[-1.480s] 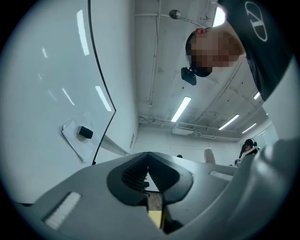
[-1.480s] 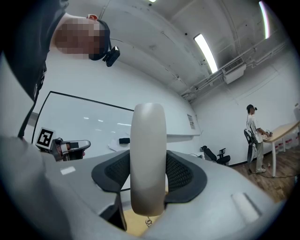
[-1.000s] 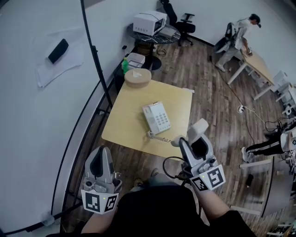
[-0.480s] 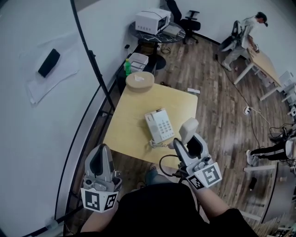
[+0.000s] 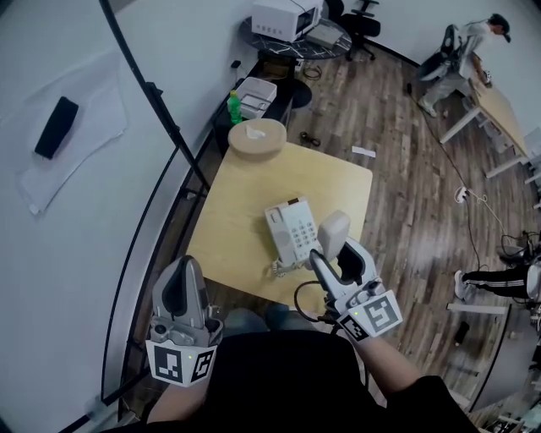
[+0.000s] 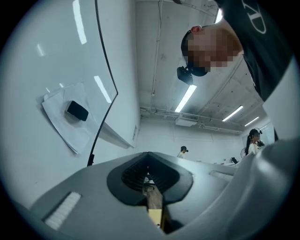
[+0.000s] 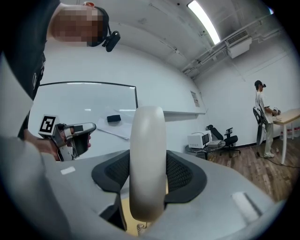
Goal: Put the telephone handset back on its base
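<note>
Over the near right corner of the tabletop [image 5: 241, 207], my right tool [image 5: 340, 258] clamps the handset [image 5: 333, 232] beside the base [image 5: 290, 230]; left tool [image 5: 183, 292] closed, empty. Risk: cord [image 5: 281, 268] tugs base, handset lands crooked

1. The table [image 5: 237, 228] is standing by the wall, in front of the person.
2. The telephone base [image 5: 290, 232] is lying on the table, toward its near side.
3. The handset [image 5: 333, 230] is sitting between the jaws of the right gripper [image 5: 336, 254], just right of the telephone base.
4. The left gripper [image 5: 181, 279] is hanging off the table's near left side, well apart from the telephone base.
5. A round box [image 5: 258, 138] is sitting on the table's far corner.
6. A microwave [image 5: 286, 15] is sitting far behind the table.
</note>
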Tool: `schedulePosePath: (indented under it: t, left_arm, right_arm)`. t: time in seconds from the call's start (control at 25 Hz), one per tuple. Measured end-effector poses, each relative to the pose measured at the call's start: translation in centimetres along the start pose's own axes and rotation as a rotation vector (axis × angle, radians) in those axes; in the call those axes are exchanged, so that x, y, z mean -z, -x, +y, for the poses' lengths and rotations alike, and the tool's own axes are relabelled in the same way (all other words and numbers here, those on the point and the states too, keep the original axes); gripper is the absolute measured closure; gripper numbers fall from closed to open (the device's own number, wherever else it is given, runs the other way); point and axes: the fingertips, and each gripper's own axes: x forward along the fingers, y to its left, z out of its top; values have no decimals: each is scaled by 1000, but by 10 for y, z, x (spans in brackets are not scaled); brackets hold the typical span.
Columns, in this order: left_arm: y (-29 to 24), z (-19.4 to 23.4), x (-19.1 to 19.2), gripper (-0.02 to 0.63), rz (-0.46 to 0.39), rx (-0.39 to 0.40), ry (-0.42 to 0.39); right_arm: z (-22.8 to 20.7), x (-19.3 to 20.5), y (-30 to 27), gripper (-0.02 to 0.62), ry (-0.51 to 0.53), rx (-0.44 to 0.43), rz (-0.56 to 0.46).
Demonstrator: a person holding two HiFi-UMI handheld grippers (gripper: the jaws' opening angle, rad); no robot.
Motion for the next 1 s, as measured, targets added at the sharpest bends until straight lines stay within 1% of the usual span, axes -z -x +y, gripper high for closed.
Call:
schedulePosePath:
  t: [0.16,0.4,0.56,0.8,1.0]
  left_arm:
    - [-13,13,21,606,23,13,35]
    - [-31,36,50,606,77,70,84]
    - [-35,56,65,606,111,70,116]
    - [-30,74,84,606,144,58,137]
    - [-25,85,96,606,170,53,149]
  right_arm:
    - [-12,33,-21,371,12,17,99]
    - [-28,99,-64,371,1,78,288]
    - [-37,144,-84,371,-13,103,409]
    - [-48,215,-96,371,-45,127,574]
    - [-52,266,-104,371,-67,144,692]
